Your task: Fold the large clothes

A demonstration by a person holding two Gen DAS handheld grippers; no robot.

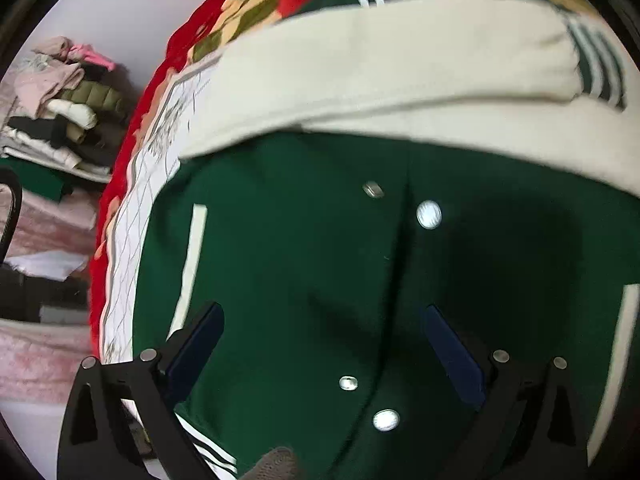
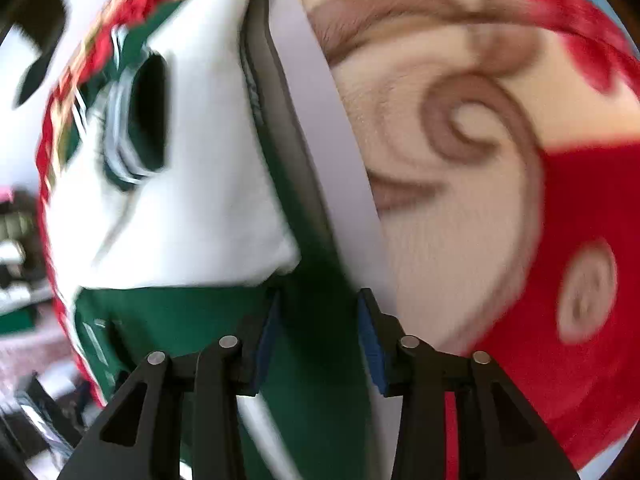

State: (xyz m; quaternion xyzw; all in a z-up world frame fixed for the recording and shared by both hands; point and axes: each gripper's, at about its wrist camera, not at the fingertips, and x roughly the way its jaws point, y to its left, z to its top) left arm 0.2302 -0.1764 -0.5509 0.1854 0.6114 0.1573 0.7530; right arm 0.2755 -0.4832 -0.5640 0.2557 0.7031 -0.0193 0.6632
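A dark green varsity jacket (image 1: 304, 248) with silver snaps lies front up on a red floral blanket (image 1: 240, 8). Its cream sleeves (image 1: 380, 60) are folded across the chest. My left gripper (image 1: 320, 344) hovers open just above the lower front, holding nothing. In the right wrist view the jacket's green side edge (image 2: 320, 360) runs between the blue pads of my right gripper (image 2: 320, 328), jaws partly open around the fabric. A cream sleeve (image 2: 192, 200) with a striped cuff (image 2: 120, 136) lies to the left. This view is blurred.
A pile of folded clothes (image 1: 60, 112) stands at the left beyond the blanket edge, with pink fabric (image 1: 36, 352) below it. The red and beige blanket (image 2: 500, 208) fills the right of the right wrist view.
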